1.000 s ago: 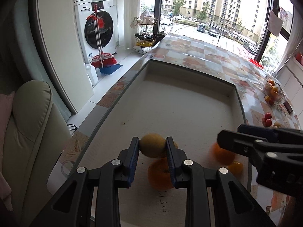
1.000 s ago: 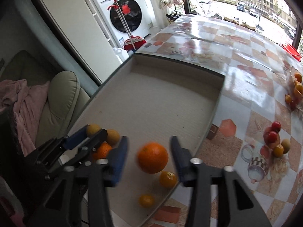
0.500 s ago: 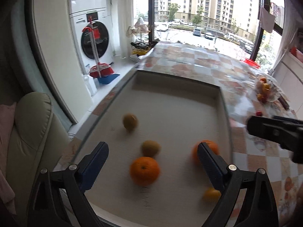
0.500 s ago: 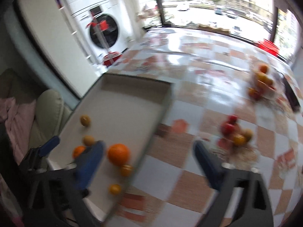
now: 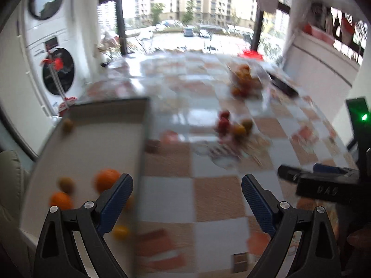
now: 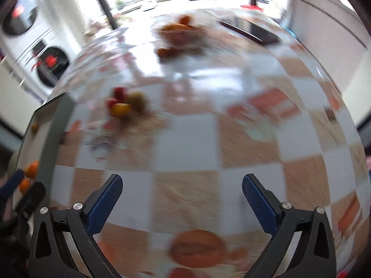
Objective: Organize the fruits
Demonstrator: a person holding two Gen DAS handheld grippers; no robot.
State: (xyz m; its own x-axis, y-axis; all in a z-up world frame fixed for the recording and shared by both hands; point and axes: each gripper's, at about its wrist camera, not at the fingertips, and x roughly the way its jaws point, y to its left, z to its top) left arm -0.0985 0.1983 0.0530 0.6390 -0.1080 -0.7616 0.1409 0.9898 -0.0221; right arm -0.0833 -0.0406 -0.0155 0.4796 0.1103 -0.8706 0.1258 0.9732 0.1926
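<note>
In the left wrist view a shallow rectangular tray point(image 5: 88, 143) with a matte pale floor and grey walls is lying at the far left, holding round fruit: a large orange point(image 5: 107, 182), a second orange point(image 5: 59, 200), a dull brownish fruit point(image 5: 66, 184) and another at the far corner point(image 5: 67, 125). The left gripper point(image 5: 186, 191) is hanging with its ribbed blue pads spread wide apart, gripping nothing. To the right, on the glossy checkered worktop point(image 5: 215, 194), a blurred cluster of small red and yellow fruits point(image 5: 234, 125) is sitting well apart from the tray, with a heaped fruit bowl point(image 5: 245, 78) farther back. The right gripper point(image 6: 182, 191) is likewise standing wide open and empty. Only the right wrist view is showing the printed orange motif point(image 6: 197, 247) on the worktop near the camera.
</note>
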